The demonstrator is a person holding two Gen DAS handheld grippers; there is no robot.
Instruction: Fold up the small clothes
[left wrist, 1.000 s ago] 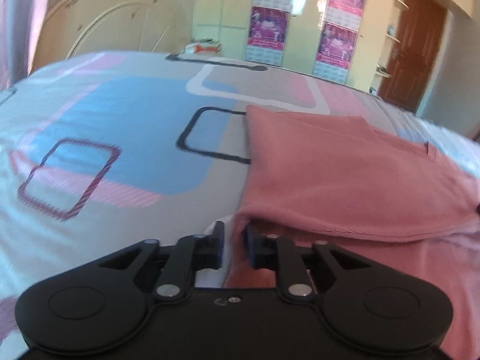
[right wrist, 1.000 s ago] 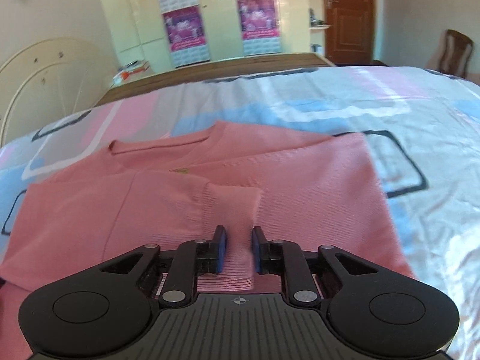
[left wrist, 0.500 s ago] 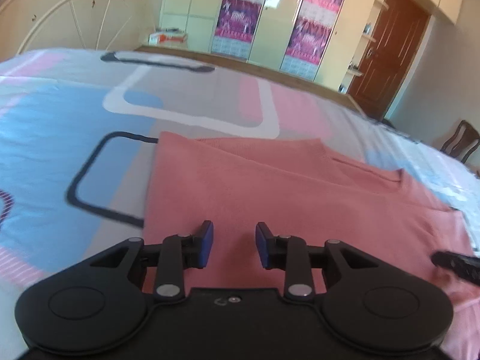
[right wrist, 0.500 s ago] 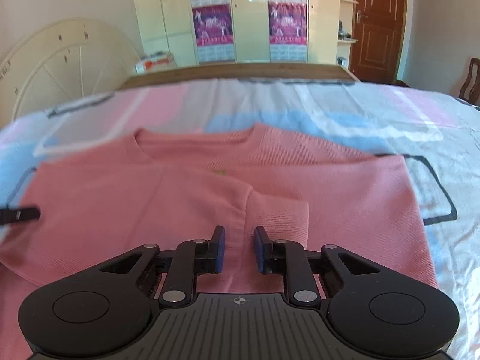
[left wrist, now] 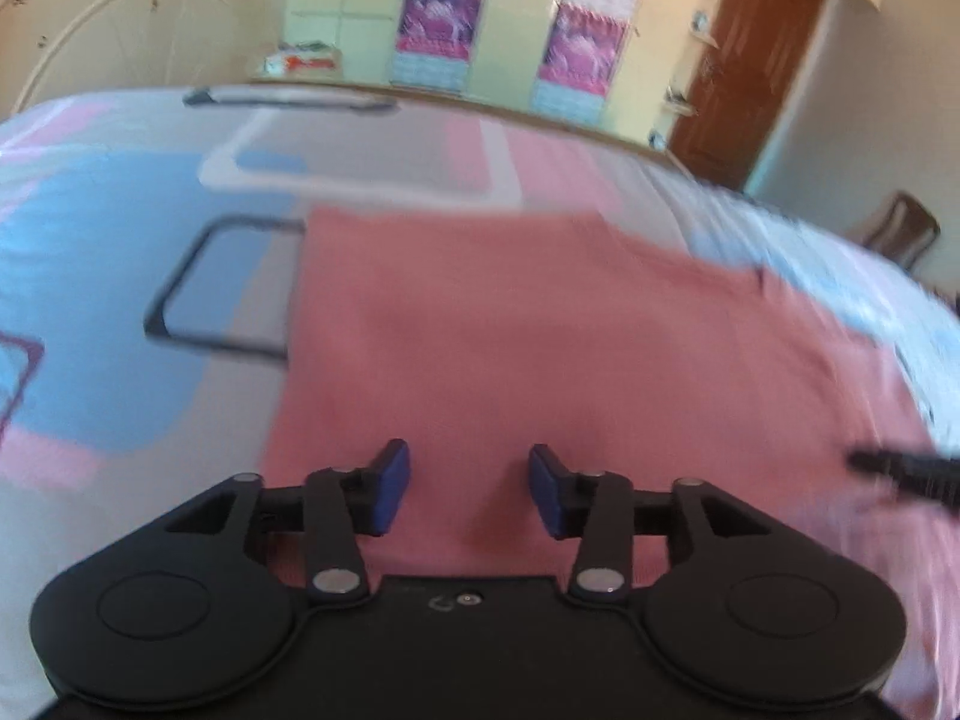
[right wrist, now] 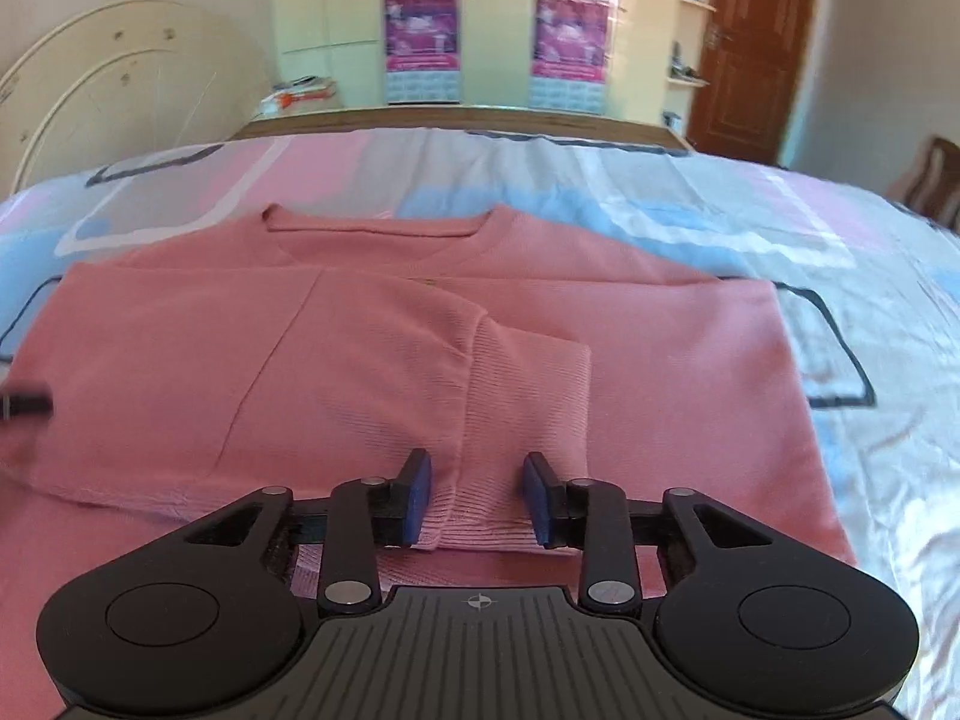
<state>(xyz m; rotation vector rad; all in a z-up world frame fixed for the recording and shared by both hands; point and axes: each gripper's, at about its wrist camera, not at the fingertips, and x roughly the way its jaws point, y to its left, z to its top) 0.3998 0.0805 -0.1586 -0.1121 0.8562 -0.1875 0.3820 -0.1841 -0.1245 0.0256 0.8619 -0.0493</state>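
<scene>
A pink knit sweater [right wrist: 372,354] lies flat on the bed, neckline at the far side, with one sleeve folded across its front; the ribbed cuff [right wrist: 522,408] lies just ahead of my right gripper [right wrist: 477,495]. That gripper is open and empty, jaws either side of the cuff's near end. In the left wrist view the sweater [left wrist: 540,336] fills the middle. My left gripper [left wrist: 468,495] is open and empty above its left part. The right gripper's tip [left wrist: 906,468] shows at the right edge there. The left gripper's tip [right wrist: 24,405] shows at the right view's left edge.
The bed sheet [right wrist: 810,252] has pink, blue and grey blocks with dark outlines. A curved headboard [right wrist: 108,96] stands at the left. Wardrobes with posters [right wrist: 420,30], a brown door [right wrist: 750,42] and a wooden chair [left wrist: 894,234] are beyond the bed.
Both grippers have opened and let go of the sweater. The folded sleeve now rests on the sweater's front. The left gripper has swung right, over the sweater.
</scene>
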